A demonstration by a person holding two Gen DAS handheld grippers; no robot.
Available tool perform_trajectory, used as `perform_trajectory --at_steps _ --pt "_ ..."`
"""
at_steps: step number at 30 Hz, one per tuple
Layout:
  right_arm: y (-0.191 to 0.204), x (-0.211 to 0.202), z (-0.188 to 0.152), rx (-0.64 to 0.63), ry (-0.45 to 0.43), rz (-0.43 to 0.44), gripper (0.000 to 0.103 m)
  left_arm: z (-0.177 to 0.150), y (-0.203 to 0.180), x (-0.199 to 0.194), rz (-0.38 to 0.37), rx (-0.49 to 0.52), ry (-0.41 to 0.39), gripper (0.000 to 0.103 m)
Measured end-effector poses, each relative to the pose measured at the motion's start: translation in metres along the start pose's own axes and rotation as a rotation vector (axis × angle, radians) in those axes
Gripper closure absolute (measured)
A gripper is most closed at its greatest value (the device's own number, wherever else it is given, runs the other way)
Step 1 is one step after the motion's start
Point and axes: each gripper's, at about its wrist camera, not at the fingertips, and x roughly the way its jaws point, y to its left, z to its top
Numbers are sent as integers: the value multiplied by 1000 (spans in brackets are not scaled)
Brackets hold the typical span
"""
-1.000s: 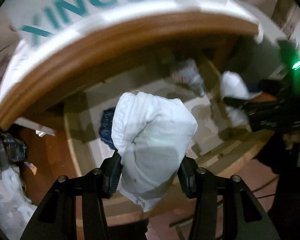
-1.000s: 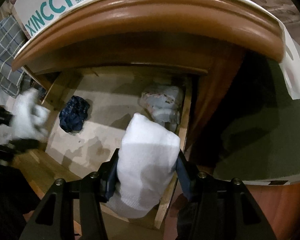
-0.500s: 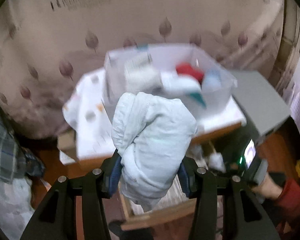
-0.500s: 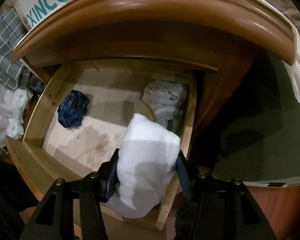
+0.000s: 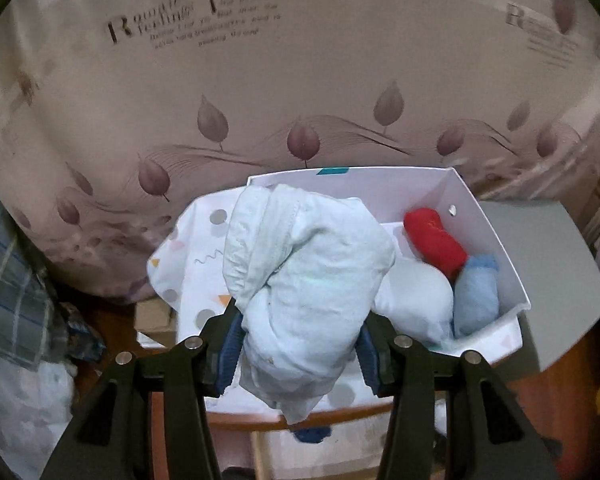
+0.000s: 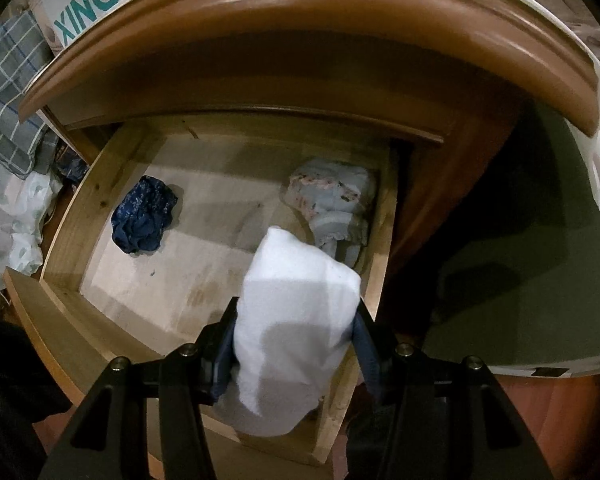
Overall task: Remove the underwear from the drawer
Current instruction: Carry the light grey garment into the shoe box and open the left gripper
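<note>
Both jaws are clamping upright bundles: left gripper (image 5: 298, 354) gripping pale underwear (image 5: 304, 292), right gripper (image 6: 294, 354) gripping white underwear (image 6: 296, 332) lengthwise above the drawer (image 6: 100, 184).

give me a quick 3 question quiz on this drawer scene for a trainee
1. True or false: the right gripper holds nothing.
2. How many bundles still lie on the floor of the drawer? A) none B) two C) four
3. Fill in: in the left wrist view, the white box behind the left gripper holds a white bundle, a light blue bundle and a ____ one.

Key
1. False: it is shut on a white bundle.
2. B: a dark blue bundle and a pale patterned bundle.
3. Red: the red bundle.
</note>
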Motion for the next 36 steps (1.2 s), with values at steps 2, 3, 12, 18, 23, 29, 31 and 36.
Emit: perform_trajectory --at_steps 2,3,12,18,23,29,31,36 --pt "0 1 0 -1 -1 -2 50 5 0 16 9 -17 9 57" --pt "0 1 0 2 0 0 50 7 0 21 17 -17 6 57" --pt "2 5 1 13 14 9 50 12 4 66 60 -48 61 57" --pt "5 7 1 7 19 7 50 12 2 79 81 -33 62 55" --pt "3 6 1 19 20 6 50 13 5 90 86 -52 68 53" --pt "3 6 0 16 23 6 50 14 8 97 86 -63 76 46" --pt "3 6 1 15 22 8 50 14 12 96 74 -82 71 44" --pt "4 6 1 15 20 3 50 9 12 93 57 -67 72 31"
